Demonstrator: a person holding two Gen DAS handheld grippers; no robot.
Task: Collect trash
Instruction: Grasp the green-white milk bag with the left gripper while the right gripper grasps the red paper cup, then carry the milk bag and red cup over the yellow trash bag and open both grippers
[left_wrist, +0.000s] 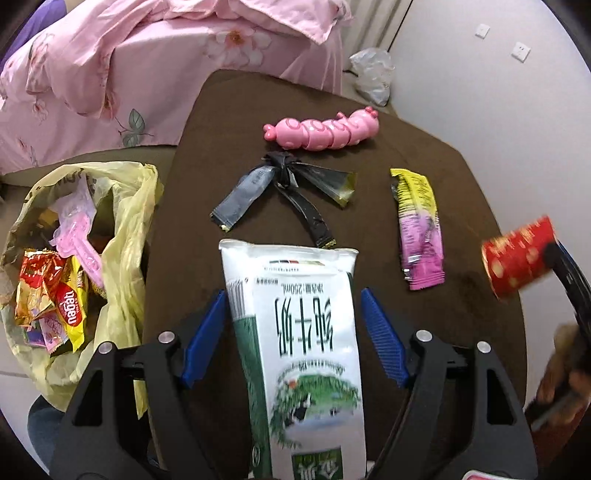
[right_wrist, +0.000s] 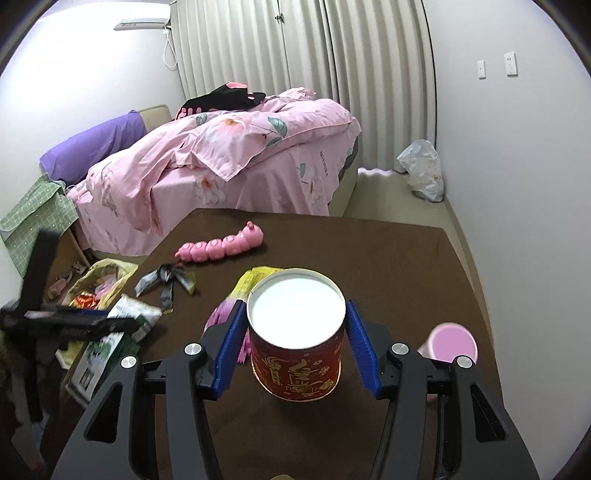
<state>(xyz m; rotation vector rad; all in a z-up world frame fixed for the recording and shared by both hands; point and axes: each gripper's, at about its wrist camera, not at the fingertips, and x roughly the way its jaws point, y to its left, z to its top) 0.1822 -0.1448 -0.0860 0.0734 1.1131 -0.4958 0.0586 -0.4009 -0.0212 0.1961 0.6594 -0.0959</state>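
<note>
Milk carton (left_wrist: 303, 350) btm cut off by frame edge; red can (left_wrist: 519, 256) motion-blurred.

Your brown worktop (left_wrist: 424, 314) carries a pink caterpillar toy (left_wrist: 322, 127) at the far side, a knotted bunch of dark sachets (left_wrist: 284, 188) nearer you, and a yellow-and-pink wrapper (left_wrist: 419, 229) to their right, each lying apart from the others.
</note>
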